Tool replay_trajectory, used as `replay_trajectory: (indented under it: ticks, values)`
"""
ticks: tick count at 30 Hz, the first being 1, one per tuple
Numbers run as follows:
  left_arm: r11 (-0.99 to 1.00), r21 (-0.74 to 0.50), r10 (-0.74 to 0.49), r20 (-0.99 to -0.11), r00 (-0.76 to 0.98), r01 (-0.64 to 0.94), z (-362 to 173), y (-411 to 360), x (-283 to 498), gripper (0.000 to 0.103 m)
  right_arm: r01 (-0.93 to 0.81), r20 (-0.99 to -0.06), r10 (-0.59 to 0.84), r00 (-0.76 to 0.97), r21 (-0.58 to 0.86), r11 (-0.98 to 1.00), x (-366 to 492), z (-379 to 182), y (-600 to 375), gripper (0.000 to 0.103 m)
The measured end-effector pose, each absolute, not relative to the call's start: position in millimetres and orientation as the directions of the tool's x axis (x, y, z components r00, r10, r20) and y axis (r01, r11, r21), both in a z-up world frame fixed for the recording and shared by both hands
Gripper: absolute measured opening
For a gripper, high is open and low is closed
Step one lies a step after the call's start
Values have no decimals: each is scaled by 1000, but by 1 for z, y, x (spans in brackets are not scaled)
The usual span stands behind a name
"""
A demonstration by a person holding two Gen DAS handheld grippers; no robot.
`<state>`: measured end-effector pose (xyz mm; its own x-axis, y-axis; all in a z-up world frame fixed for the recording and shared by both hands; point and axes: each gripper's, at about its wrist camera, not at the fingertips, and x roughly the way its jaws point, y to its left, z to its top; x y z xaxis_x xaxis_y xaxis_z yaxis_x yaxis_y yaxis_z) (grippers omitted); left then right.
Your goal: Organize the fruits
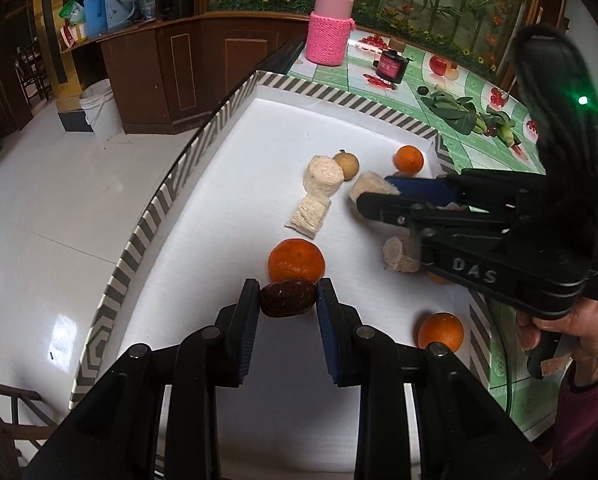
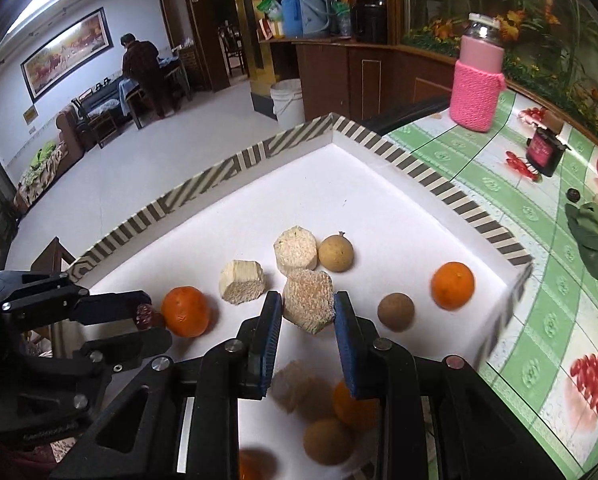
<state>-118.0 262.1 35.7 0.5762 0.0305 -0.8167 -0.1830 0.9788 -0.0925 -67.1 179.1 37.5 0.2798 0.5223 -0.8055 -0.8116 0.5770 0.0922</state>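
1. The left gripper (image 1: 288, 298) is closed on a dark brown date (image 1: 287, 298), which sits pinched between its two blue-padded fingers above the tray floor.
2. The right gripper (image 2: 307, 312) is clamped on a pale, rough sugarcane chunk (image 2: 309, 305), a hexagonal-cut piece held between its pads; seen from the left wrist, that chunk juts from the tip of the tool.
3. Just beyond the date lies a tangerine (image 1: 296, 261), almost touching it in the left wrist view.
4. Farther out on the white tray (image 2: 379, 216) rest two more pale chunks, one round (image 2: 296, 255) and one blockier (image 2: 242, 281), with a tan longan (image 2: 335, 253) touching the round one.
5. Right of the held chunk sits a browner longan (image 2: 395, 312), and beyond it a second tangerine (image 2: 452, 286) near the tray's striped rim (image 2: 459, 200).
6. Below the right gripper, blurred, lie another chunk, an orange fruit and a brown round fruit.
7. A person's hand (image 1: 571, 332) grips the right tool's handle.
8. Outside the tray, on the green patterned tablecloth (image 2: 539, 320), stand a pink knit-sleeved bottle (image 2: 477, 88) and a small dark jar (image 2: 543, 151), with leafy greens (image 1: 455, 110) nearby.
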Motion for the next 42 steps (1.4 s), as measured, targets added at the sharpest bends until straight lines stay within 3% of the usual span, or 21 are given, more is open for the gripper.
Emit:
replay_trajectory:
  ticks: [9,13,15,16,21,33,42]
  values:
    - [978,-41,91,-799,595,-204,36,260,-121,26,-808,-819,500,281,80,584,-67,26,185,30]
    - [972,-15,135,-783,607,-235,38,259,-123,28,-799,-800,524,291,98,593,-71,35,174,43]
    - [968,-6,154,-776,611,-252,39,259,-125,53,-795,-792,528,305,93,599,-75,41,168,47]
    - [966,-7,160,-769,618,-260,40,260,-127,59,-792,-784,534,316,92,604,-79,45,162,50]
    - [957,24,212,-740,638,-290,47,255,-129,70,-769,-749,555,362,96,632,-93,63,136,60]
    - [955,58,251,-683,686,-291,63,221,-133,70,-670,-684,562,466,142,728,-113,83,61,77]
    - [959,81,258,-652,713,-273,73,193,-137,70,-630,-672,550,495,158,760,-121,81,27,81]
